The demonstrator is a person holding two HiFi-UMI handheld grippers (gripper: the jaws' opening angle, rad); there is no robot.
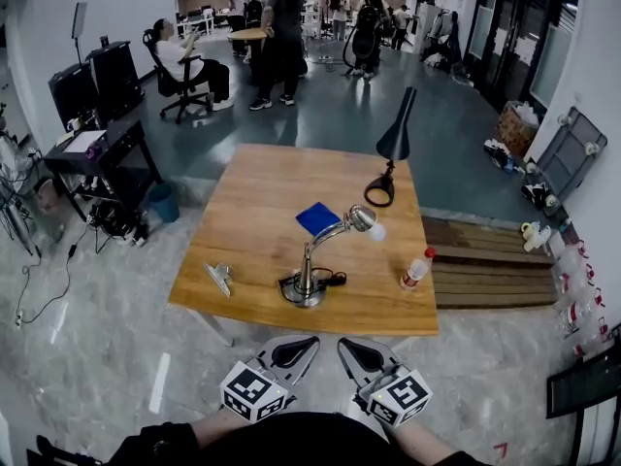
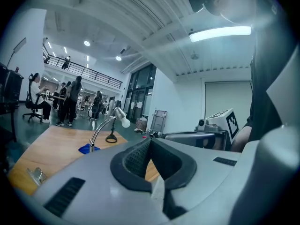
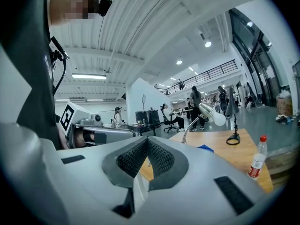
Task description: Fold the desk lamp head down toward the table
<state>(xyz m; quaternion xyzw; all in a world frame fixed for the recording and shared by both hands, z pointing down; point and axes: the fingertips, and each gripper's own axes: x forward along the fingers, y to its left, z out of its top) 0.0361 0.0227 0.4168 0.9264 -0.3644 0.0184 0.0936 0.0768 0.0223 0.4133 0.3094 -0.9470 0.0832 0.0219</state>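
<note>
Currently you hold both grippers side by side, low and short of the worktop's near edge, touching nothing. Left gripper: jaws pressed together, nothing between them. Right gripper: jaws likewise closed, empty. Lamp stands near the front edge, just beyond your grippers, round base flat, chrome neck arching up and right. Head is raised off the wood, white bulb aimed right. Blue pad lies just behind the lamp. Bottle stands upright to its right. Black lamp sits at the far right.
</note>
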